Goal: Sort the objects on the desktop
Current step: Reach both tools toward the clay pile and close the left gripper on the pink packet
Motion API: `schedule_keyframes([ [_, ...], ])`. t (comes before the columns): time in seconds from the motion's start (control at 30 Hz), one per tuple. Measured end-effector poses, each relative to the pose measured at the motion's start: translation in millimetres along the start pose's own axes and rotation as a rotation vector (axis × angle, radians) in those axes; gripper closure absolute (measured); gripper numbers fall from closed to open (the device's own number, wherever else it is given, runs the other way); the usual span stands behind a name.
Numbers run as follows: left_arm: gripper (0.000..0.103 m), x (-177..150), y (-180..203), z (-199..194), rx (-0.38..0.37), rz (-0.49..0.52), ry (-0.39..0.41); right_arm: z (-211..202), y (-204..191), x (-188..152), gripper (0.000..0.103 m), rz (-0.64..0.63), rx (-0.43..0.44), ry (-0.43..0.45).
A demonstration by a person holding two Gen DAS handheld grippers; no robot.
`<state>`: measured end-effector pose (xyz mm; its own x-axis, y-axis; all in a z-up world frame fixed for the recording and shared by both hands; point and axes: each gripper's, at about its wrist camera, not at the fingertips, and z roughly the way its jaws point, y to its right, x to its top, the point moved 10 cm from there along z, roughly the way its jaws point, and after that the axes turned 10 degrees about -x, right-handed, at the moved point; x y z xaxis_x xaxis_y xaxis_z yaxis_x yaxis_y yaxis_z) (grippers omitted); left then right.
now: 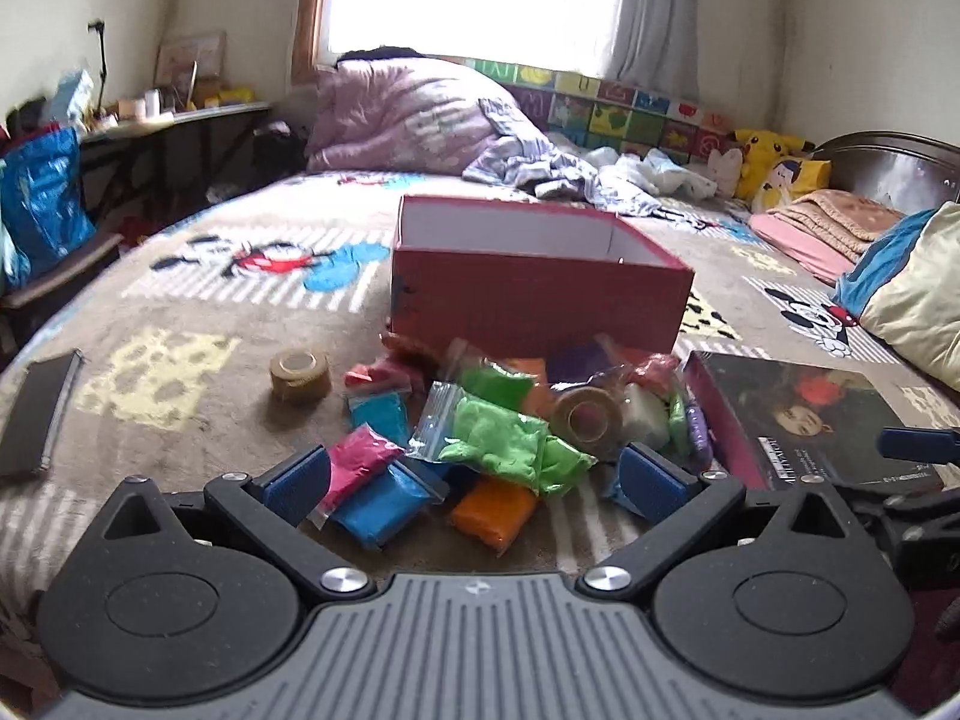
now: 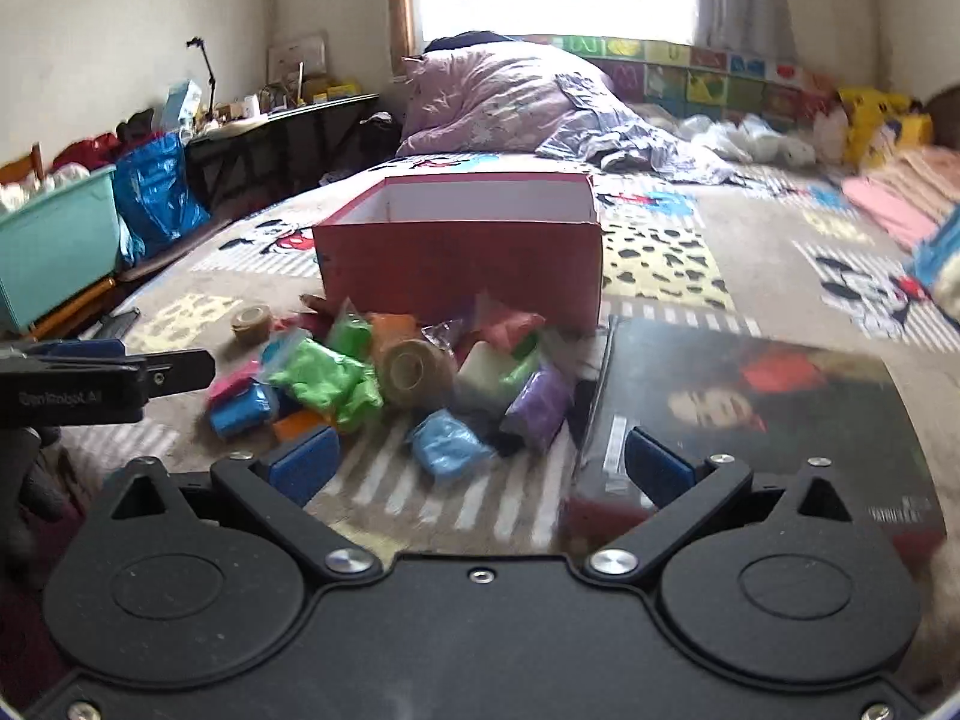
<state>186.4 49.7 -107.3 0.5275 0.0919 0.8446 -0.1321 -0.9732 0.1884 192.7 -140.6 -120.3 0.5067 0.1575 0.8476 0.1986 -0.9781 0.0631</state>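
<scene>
Both grippers sit low over the bed with their blue pads spread wide and nothing between them. From my left gripper (image 1: 474,477), the heap of clay bags (image 1: 498,438) lies just ahead at twelve o'clock, a blue bag (image 1: 384,501) and an orange bag (image 1: 495,513) nearest, with a tape roll (image 1: 588,420) resting on the pile. My right gripper (image 2: 480,468) hangs over striped blanket, a light blue bag (image 2: 447,444) just ahead and a dark book (image 2: 750,414) at two o'clock, under its right pad. A second tape roll (image 1: 299,373) lies apart at eleven o'clock in the left view. Beyond the heap, at twelve, the open red box (image 1: 534,294) stands upright, touching the farthest bags.
</scene>
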Motion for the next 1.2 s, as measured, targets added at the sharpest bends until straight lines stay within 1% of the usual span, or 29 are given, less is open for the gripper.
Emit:
schedule_keyframes([
  [0.1, 0.000, -3, -10, 16, -0.002, 0.005, -0.004, 21, -9, 1, 0.000, -0.065, 0.007, -0.001],
  [0.23, 0.000, -12, -27, 37, 0.001, 0.012, -0.044, 45, -23, 3, 0.000, -0.087, 0.069, 0.017],
  [0.3, 0.000, -16, -39, 45, -0.004, -0.007, -0.050, 59, -30, 2, 0.001, -0.100, 0.089, 0.020],
  [0.37, 0.000, -18, -53, 50, -0.002, -0.016, -0.029, 72, -37, -2, 0.001, -0.121, 0.101, 0.021],
  [0.43, 0.001, -20, -64, 55, -0.025, 0.001, -0.004, 80, -42, -7, 0.001, -0.132, 0.111, 0.036],
  [0.5, 0.000, -20, -75, 60, -0.019, 0.025, 0.005, 87, -47, -13, 0.001, -0.161, 0.119, 0.053],
  [0.53, 0.002, -20, -82, 62, -0.017, 0.033, 0.005, 89, -49, -16, 0.001, -0.182, 0.124, 0.062],
  [0.57, 0.008, -20, -88, 65, -0.021, 0.036, 0.004, 91, -51, -19, 0.001, -0.204, 0.129, 0.071],
  [0.6, 0.014, -20, -95, 67, -0.034, 0.026, 0.001, 93, -52, -22, 0.001, -0.222, 0.133, 0.077],
  [0.67, 0.023, -21, -104, 73, -0.061, 0.001, -0.005, 97, -51, -24, 0.001, -0.235, 0.146, 0.075],
  [0.7, 0.025, -21, -107, 76, -0.073, -0.006, -0.007, 100, -50, -25, 0.002, -0.233, 0.149, 0.071],
  [0.83, 0.025, -27, -113, 88, -0.123, -0.029, -0.019, 111, -43, -27, 0.003, -0.209, 0.164, 0.049],
  [0.97, 0.025, -32, -110, 96, -0.130, -0.004, -0.046, 115, -41, -27, 0.003, -0.191, 0.187, 0.046],
  [1.0, 0.028, -32, -108, 95, -0.135, 0.007, -0.051, 115, -42, -28, 0.004, -0.193, 0.191, 0.046],
  [1.03, 0.031, -33, -105, 94, -0.140, 0.014, -0.057, 116, -44, -30, 0.008, -0.198, 0.197, 0.045],
  [1.07, 0.034, -35, -103, 92, -0.143, 0.021, -0.063, 116, -46, -31, 0.016, -0.205, 0.203, 0.043],
  [1.13, 0.037, -38, -98, 88, -0.150, 0.035, -0.073, 116, -50, -34, 0.025, -0.222, 0.216, 0.037],
  [1.2, 0.039, -41, -94, 83, -0.160, 0.042, -0.078, 117, -52, -37, 0.025, -0.238, 0.214, 0.031],
])
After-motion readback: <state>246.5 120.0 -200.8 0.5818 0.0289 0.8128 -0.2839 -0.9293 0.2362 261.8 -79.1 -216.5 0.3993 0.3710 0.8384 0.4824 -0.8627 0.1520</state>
